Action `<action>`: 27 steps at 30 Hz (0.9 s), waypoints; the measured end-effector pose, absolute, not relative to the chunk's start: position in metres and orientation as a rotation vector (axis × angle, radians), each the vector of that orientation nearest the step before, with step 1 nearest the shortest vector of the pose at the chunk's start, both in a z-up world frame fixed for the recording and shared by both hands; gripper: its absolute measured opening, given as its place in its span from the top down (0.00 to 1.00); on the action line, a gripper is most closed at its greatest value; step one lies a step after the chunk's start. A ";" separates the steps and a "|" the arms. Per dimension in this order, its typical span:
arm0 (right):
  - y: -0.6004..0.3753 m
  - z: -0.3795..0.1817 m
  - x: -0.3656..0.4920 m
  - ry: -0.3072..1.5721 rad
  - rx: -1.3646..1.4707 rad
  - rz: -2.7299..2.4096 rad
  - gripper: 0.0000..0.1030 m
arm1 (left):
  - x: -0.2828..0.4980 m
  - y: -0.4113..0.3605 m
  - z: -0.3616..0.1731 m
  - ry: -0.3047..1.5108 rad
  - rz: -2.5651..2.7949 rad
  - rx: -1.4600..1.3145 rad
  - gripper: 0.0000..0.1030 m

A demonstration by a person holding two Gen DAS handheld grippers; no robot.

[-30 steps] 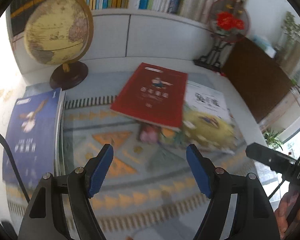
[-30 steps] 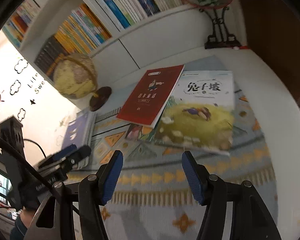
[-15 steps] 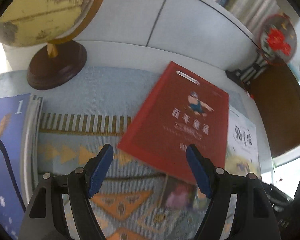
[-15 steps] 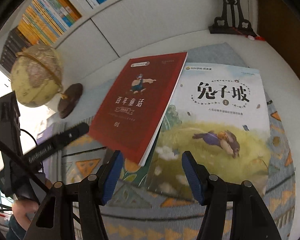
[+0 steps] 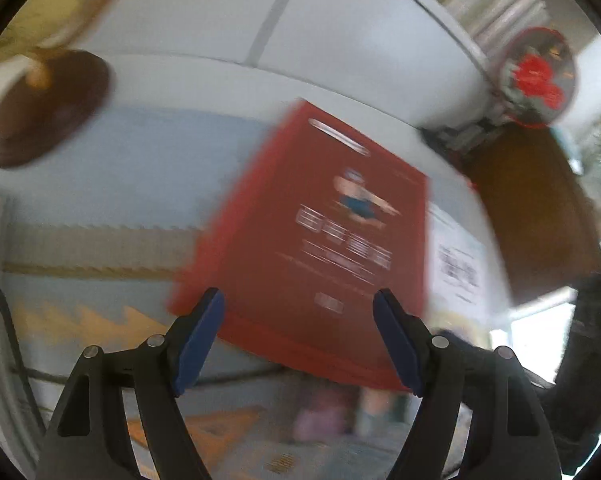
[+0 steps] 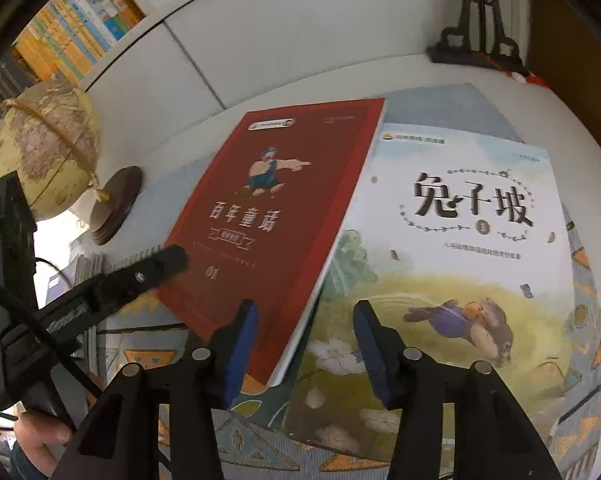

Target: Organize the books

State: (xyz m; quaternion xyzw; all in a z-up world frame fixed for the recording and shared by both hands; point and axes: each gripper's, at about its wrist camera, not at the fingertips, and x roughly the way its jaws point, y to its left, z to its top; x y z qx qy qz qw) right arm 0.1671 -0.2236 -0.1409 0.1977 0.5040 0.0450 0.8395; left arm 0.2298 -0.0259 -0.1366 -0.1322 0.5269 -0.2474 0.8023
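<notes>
A red book (image 6: 272,220) lies tilted on top of a white-and-green rabbit book (image 6: 460,260), both on a patterned mat (image 6: 260,452). My right gripper (image 6: 305,308) hangs over the red book's near right corner. Its jaws are closing with that corner between them, and the pads do not press on it. In the blurred left wrist view my left gripper (image 5: 298,304) stands open over the red book's (image 5: 320,248) near left edge. One of its fingers (image 6: 156,268) reaches that edge in the right wrist view. A third, colourful book (image 5: 340,420) peeks out underneath.
A globe (image 6: 44,152) on a brown base (image 5: 48,100) stands at the back left. Filled bookshelves (image 6: 80,32) run behind. A dark ornament stand (image 6: 476,40) sits at the back right. A pile of books (image 6: 80,268) lies left of the mat. A person's hand (image 6: 40,436) is at the lower left.
Both grippers have come down and forward onto the red book, which now fills more of each view. The right jaws have narrowed. The left jaws keep their width.
</notes>
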 end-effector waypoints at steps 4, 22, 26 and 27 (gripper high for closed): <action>-0.218 -0.140 0.163 1.071 0.433 0.146 0.61 | 0.214 -0.041 -0.132 1.107 -0.531 -0.202 0.33; -0.222 -0.140 0.185 1.061 0.479 0.155 0.57 | 0.253 -0.018 -0.141 1.136 -0.419 -0.182 0.19; -0.221 -0.139 0.180 1.053 0.486 0.153 0.57 | 0.245 -0.016 -0.142 1.133 -0.443 -0.190 0.19; -0.226 -0.138 0.177 1.049 0.514 0.165 0.57 | 0.243 -0.013 -0.142 1.135 -0.456 -0.213 0.19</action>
